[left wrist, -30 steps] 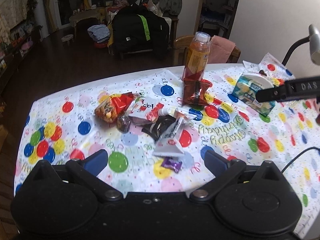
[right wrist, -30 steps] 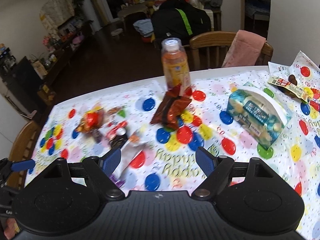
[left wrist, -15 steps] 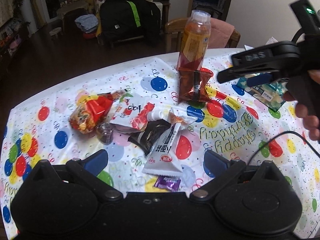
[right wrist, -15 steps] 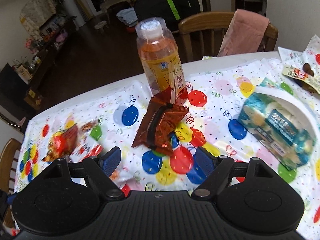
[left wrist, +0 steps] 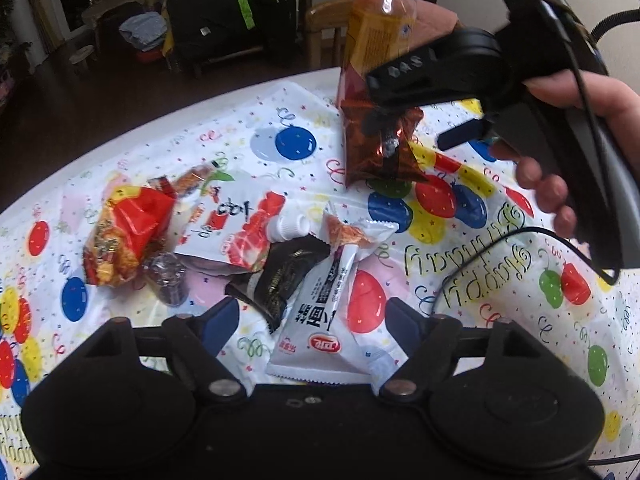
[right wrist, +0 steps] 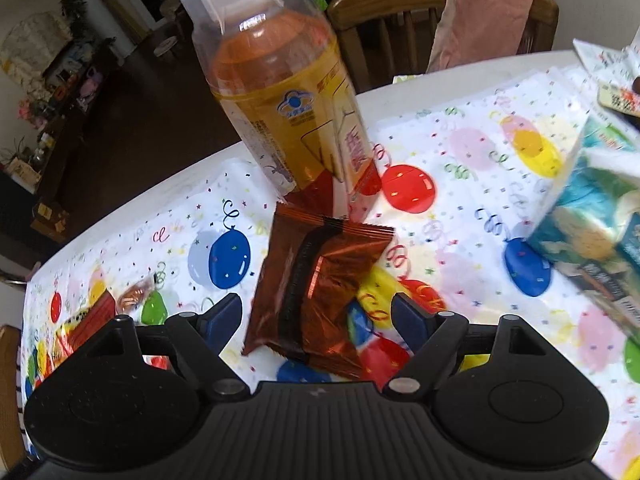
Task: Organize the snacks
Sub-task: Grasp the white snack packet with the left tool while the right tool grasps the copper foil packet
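1. The right gripper [right wrist: 316, 320] is open. Its two blue fingers [right wrist: 224, 314] stand wide apart, one on each side of the brown packet [right wrist: 320, 284], and I cannot tell if they touch it.
2. The brown packet lies on the tablecloth [right wrist: 472, 200] and its top edge is just beside the foot of the bottle [right wrist: 288, 104], which stands upright at 12 o'clock from it.
3. The tissue pack [right wrist: 592, 236] lies at 3 o'clock from the brown packet, apart from it.
4. The left gripper [left wrist: 314, 322] is also open and holds nothing. Between its fingers [left wrist: 222, 322] lies the lower part of the white packet [left wrist: 324, 320].
5. The black packet [left wrist: 280, 276] lies at 10 o'clock from the white packet, touching it.
6. A white pouch [left wrist: 236, 224] with a screw cap lies at 11 o'clock from the black packet, partly over it.
7. A red-yellow bag [left wrist: 124, 232] lies at 9 o'clock from the pouch, and a small clear-wrapped candy [left wrist: 168, 276] lies just below them.
8. In the left view, the right gripper [left wrist: 424, 120] hangs over the brown packet [left wrist: 376, 152] at 1 o'clock from the snack heap, and a hand [left wrist: 560, 136] holds its handle.
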`<control>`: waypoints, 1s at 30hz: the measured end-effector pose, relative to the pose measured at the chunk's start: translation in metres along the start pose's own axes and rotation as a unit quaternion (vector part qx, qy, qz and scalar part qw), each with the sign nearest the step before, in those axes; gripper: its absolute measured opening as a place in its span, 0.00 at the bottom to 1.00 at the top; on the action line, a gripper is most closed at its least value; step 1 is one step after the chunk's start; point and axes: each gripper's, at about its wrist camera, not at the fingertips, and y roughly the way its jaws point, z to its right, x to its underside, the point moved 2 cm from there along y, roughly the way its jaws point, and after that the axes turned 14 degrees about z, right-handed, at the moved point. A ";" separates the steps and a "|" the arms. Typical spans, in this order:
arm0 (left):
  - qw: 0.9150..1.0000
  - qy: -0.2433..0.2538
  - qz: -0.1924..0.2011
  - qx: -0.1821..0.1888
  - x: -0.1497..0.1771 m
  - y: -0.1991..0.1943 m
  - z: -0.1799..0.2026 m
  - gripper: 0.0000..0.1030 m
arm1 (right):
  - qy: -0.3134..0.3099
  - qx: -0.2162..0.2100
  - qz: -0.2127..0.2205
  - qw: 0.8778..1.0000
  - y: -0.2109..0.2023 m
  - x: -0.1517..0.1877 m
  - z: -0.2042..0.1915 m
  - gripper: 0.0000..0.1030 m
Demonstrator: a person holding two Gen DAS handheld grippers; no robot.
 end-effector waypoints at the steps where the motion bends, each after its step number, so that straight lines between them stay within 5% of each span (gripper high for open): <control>1: 1.000 0.002 -0.002 0.004 0.001 0.003 0.001 0.74 | 0.002 -0.001 -0.001 1.000 0.004 0.001 -0.002 0.79; 16: 0.999 0.019 -0.029 0.037 0.001 0.032 0.012 0.36 | -0.029 0.007 0.003 1.000 0.023 0.009 -0.020 0.79; 23: 0.999 0.001 -0.030 0.029 -0.001 0.035 0.005 0.17 | -0.035 0.008 0.007 0.999 0.019 0.008 -0.015 0.50; 30: 0.999 -0.015 -0.028 0.023 -0.002 0.031 0.001 0.11 | -0.036 0.012 0.005 0.999 0.004 0.014 -0.010 0.45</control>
